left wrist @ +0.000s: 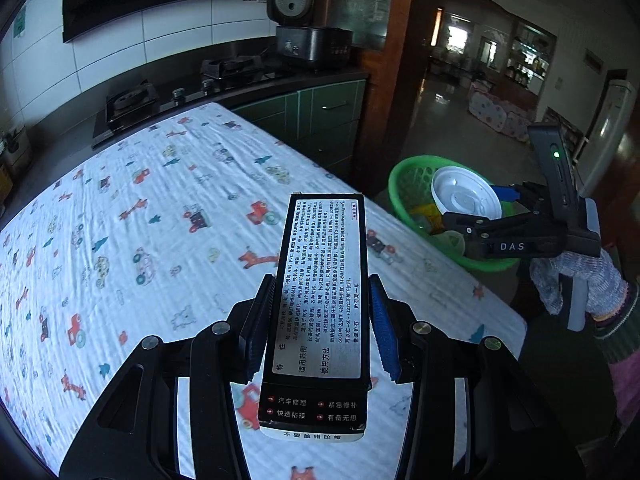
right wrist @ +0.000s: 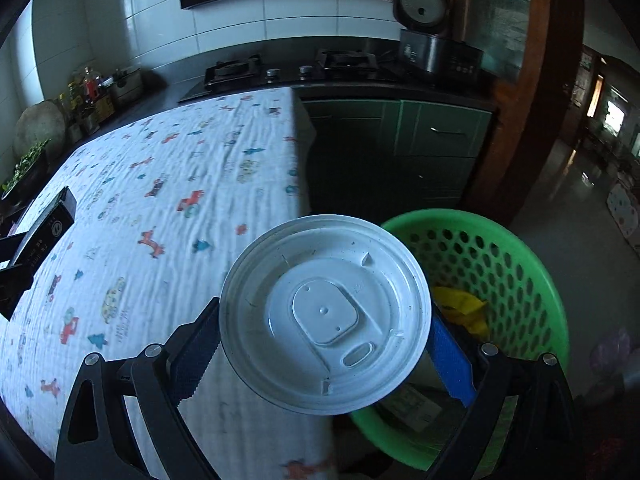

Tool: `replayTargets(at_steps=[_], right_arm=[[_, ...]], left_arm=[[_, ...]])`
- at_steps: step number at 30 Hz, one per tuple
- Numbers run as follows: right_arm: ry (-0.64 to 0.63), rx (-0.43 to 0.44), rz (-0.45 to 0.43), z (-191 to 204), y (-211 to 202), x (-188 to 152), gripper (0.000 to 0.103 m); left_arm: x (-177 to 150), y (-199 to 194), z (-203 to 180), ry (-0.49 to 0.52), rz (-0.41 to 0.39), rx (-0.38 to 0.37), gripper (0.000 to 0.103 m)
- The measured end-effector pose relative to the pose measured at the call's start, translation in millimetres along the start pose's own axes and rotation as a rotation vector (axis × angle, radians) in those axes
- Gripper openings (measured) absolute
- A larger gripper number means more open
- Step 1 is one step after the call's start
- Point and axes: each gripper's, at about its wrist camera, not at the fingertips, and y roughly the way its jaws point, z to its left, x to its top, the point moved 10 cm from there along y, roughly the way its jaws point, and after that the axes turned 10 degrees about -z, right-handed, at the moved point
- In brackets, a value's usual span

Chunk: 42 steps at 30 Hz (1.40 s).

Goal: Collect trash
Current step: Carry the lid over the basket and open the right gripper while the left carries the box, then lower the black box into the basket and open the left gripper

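My left gripper (left wrist: 320, 320) is shut on a long black box (left wrist: 322, 300) with a white printed label, held above the table's patterned cloth (left wrist: 160, 220). My right gripper (right wrist: 324, 344) is shut on a white plastic cup lid (right wrist: 326, 314), held at the table's right edge beside a green perforated basket (right wrist: 500, 264). In the left wrist view the right gripper (left wrist: 468, 216) holds the lid (left wrist: 464, 196) over the basket (left wrist: 412, 184). The basket holds yellow trash (right wrist: 460, 308). The black box also shows at the left of the right wrist view (right wrist: 44, 224).
A gas hob (right wrist: 292, 66) and a black rice cooker (right wrist: 432, 32) stand on the dark counter behind the table. Jars and a plant (right wrist: 28, 156) sit at the far left. Green cabinets (right wrist: 420, 136) and a wooden door frame (right wrist: 532, 100) stand right of the table.
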Motion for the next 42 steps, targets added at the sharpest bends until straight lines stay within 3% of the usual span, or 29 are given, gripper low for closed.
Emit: replayTargets(at_steps=[7,12,26,42], right_arm=[[0.095,-0.094,0.033,-85.1,-8.0,-31.2,0.091],[0.159,-0.121,0.052,-120.0,-4.9,-49.3,0.091],[0.237,-0.096,0.059,-155.6,-0.4,-72.9,0.094],[0.251,-0.105,-0.027,-162.8,-45.5,-71.4,0.094]], left_arm=[[21.0,29.7,-48.7,0.046,0.011,-0.048,0.045],[32.5,51.3,-75.6,0.082,0.024,-0.074,0.045],[56.2,114.0,-137.6,0.157,0.065,-0.134,0.045],[51.9,173.7,-173.7,0.146,0.127,-0.172,0.048]])
